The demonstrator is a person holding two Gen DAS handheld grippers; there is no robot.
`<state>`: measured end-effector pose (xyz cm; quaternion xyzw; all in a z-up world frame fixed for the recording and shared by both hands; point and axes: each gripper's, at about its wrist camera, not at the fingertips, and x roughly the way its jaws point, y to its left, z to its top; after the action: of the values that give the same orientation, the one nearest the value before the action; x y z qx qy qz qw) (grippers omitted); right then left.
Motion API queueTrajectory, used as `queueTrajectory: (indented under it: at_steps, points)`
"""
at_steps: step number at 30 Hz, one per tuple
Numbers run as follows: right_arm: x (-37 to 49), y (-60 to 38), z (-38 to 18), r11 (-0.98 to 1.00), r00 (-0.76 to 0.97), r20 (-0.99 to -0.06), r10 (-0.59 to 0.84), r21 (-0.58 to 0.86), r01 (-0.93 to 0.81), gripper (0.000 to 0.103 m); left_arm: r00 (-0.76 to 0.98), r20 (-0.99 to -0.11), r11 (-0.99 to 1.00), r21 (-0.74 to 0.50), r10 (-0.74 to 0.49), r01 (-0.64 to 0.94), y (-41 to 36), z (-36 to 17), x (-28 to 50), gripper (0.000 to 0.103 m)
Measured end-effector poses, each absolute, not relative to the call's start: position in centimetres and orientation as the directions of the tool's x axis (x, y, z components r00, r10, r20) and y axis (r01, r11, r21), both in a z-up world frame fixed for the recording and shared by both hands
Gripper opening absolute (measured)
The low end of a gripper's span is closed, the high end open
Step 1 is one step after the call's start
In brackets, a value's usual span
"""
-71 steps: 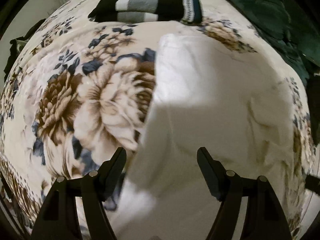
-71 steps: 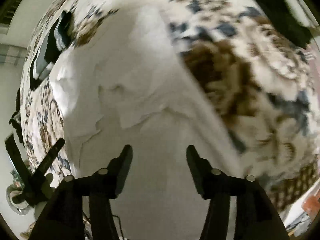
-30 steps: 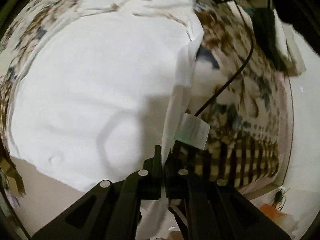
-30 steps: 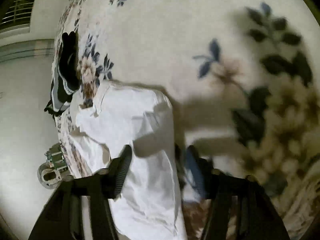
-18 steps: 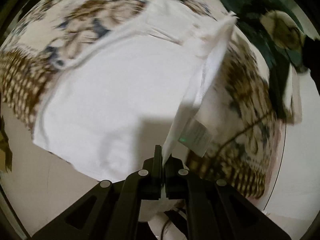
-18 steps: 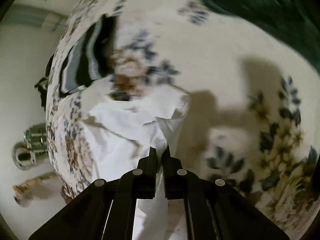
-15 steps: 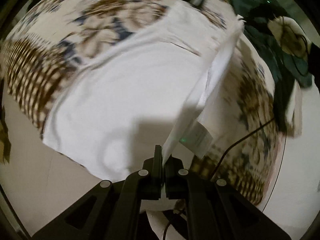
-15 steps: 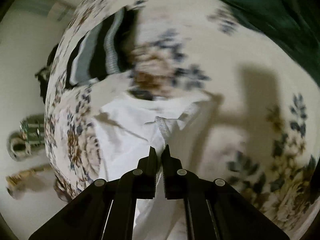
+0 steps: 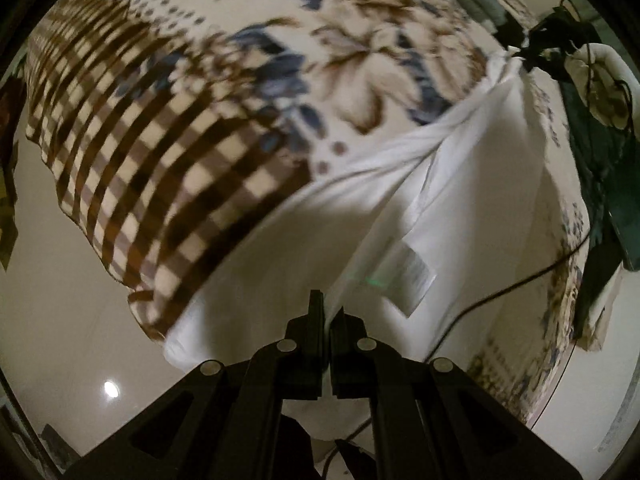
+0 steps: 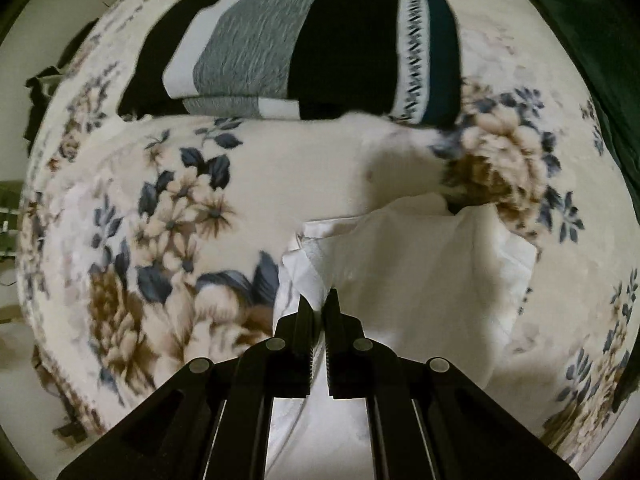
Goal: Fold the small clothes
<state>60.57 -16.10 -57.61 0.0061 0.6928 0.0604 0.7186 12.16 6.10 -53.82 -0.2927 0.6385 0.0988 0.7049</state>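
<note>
Biggest risk here, I think: the white garment (image 9: 472,184) is only caught by thin edges, so a quick pull could slide the cloth out of one pinch and the fold would collapse into a lump. It also looks like part of it hangs off the bed's edge toward the floor in the left wrist view (lower centre), so a dropped corner might drag the whole piece off the floral blanket (image 9: 360,52). There's a dark cable (image 9: 500,292) running across the right side of that frame too, which could snag.

The left hand-held gripper (image 9: 327,312) is pressed together, pinching an edge of the white garment near its care label (image 9: 412,268), at bottom centre. The right hand-held gripper (image 10: 319,304) is squeezed nearly closed on a hem of the same white garment (image 10: 420,272), which sits bunched in the lower right of its frame on the bed, below the folded striped clothes (image 10: 304,40) at the top.
</note>
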Motion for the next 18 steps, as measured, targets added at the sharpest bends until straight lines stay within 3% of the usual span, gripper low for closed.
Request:
queueTrajectory:
  at_steps: [5,6,7,9,15,17,18]
  points:
    - [60.7,-15.8,-59.1,0.989,-0.047,-0.990,0.133,0.136,-0.066,0.011,0.104,-0.938,0.772,-0.332,-0.330,-0.542,9.5,-56.9,10.6,0.010]
    - [60.5,-16.1,-59.0,0.986,-0.055,-0.988,0.145,0.149,-0.070,0.020,0.097,-0.936,0.765,-0.335,-0.339,-0.550,10.1,-57.1,10.1,0.014]
    - [60.0,-16.6,-58.6,0.984,-0.062,-0.985,0.161,0.165,-0.067,0.039,0.085,-0.940,0.764,-0.318,-0.329,-0.561,11.0,-57.1,9.4,0.014]
    - [58.4,-18.1,-57.5,0.976,-0.069,-0.976,0.206,0.211,-0.061,0.053,0.057,-0.949,0.777,-0.288,-0.310,-0.560,12.2,-57.0,8.4,0.013]
    - [51.3,-23.1,-54.3,0.971,-0.092,-0.971,0.221,0.228,-0.073,0.053,0.076,-0.934,0.783,-0.336,-0.350,-0.523,13.3,-54.5,8.3,0.015]
    - [48.8,-24.6,-53.9,0.974,-0.104,-0.973,0.206,0.214,-0.072,0.053,0.091,-0.916,0.787,-0.385,-0.392,-0.482,11.8,-53.9,9.3,0.026]
    - [47.3,-25.3,-53.9,0.977,-0.112,-0.975,0.191,0.200,-0.073,0.053,0.089,-0.909,0.790,-0.401,-0.408,-0.464,11.2,-54.0,9.6,0.036]
